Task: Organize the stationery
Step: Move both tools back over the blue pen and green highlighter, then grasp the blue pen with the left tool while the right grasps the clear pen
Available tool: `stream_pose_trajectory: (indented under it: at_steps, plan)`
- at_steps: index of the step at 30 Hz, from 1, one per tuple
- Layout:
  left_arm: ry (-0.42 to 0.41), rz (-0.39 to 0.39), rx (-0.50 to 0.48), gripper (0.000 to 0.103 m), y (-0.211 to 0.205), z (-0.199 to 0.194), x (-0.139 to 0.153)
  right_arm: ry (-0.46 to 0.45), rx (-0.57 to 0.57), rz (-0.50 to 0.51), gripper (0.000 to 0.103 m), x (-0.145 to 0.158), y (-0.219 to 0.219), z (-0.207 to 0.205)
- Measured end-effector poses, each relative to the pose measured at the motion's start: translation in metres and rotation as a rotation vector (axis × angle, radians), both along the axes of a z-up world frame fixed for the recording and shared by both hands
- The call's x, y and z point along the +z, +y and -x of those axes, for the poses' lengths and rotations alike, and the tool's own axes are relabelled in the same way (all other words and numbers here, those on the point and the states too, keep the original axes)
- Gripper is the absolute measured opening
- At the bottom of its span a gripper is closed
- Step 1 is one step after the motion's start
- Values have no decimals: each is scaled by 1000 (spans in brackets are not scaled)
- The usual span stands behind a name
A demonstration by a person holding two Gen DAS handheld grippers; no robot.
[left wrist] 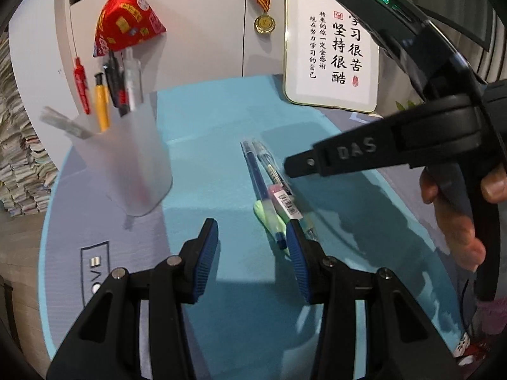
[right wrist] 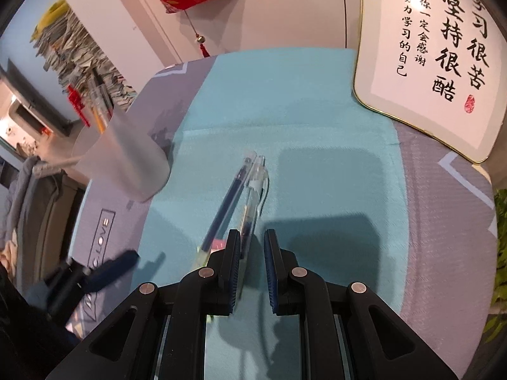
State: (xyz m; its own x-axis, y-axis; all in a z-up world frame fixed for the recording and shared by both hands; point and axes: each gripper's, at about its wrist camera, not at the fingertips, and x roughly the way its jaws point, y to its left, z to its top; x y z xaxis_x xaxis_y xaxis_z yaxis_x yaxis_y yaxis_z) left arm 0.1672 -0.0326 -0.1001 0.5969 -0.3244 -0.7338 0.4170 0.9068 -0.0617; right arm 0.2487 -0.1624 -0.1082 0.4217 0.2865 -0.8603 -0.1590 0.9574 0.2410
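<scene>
Two pens lie side by side on a teal cloth [left wrist: 215, 164]: a dark-blue pen [left wrist: 253, 174] with a green end and a clear pen [left wrist: 280, 186] with a barcode label. In the right wrist view the blue pen [right wrist: 221, 209] and the clear pen [right wrist: 253, 196] run toward my right gripper [right wrist: 252, 234]. It hovers over the clear pen's near end, its jaws a narrow gap apart and pressing on nothing. My left gripper [left wrist: 250, 224] stands open and empty just short of the pens. A frosted pen cup [left wrist: 126, 164] with several pens stands at the left. The right gripper [left wrist: 290, 167] shows side-on, held by a hand [left wrist: 456, 221].
A framed calligraphy board [left wrist: 332, 50] leans on the wall at the back right. A red pyramid ornament [left wrist: 126, 22] and a medal [left wrist: 264, 23] hang above the table. A grey mat [left wrist: 95, 253] lies under the cloth. Stacked papers [left wrist: 19, 158] fill the far left.
</scene>
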Motion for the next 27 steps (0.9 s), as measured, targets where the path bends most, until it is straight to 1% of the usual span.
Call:
stream_pose_trajectory:
  at_steps: [3,5,6,7,8,9,10,11,12,15,18,20,21,22,23,24,25,26,27]
  plan:
    - [27,-2,-2,43,-3,-6,-5,19,10,0,16,-5,7,-7]
    - [46,-12,5,42,-3,-10,-10,30,13,25,16,-10,11,-10]
    - [59,-10,8,42,-3,-12,-13,34,13,38,16,-12,13,-11]
    - [63,9,17,42,0,-14,-14,38,14,47,16,-15,14,-11]
    - [72,15,25,41,3,-15,-15,40,18,43,16,-16,14,-11]
    - [80,18,34,29,6,-16,-16,36,20,44,15,-17,14,-10]
    - [93,11,42,13,8,-18,-18,33,15,56,15,-17,14,-11]
    - [106,11,48,9,10,-19,-19,30,8,64,15,-17,12,-10]
    - [117,19,57,8,15,-20,-21,29,4,62,15,-17,9,-10]
    - [123,30,62,8,21,-19,-19,33,-12,57,14,-17,-3,-5]
    - [106,5,50,8,18,-16,-17,47,0,47,11,-16,-9,5]
    - [92,-18,47,11,13,-18,-18,47,21,47,11,-14,-9,14]
    - [92,-32,48,17,10,-19,-19,43,27,54,11,-13,-8,18]
    - [83,-45,45,26,6,-21,-20,38,35,65,11,-12,-7,21]
    - [74,-59,45,30,3,-22,-20,37,39,71,11,-12,-7,23]
    - [68,-76,46,41,-1,-23,-22,36,42,75,11,-12,-6,25]
    - [56,-91,41,45,-5,-24,-23,34,44,80,11,-12,-6,26]
    - [45,-92,39,45,-5,-24,-23,33,43,82,11,-12,-6,27]
    - [42,-85,36,43,-7,-25,-24,32,38,81,11,-13,-7,28]
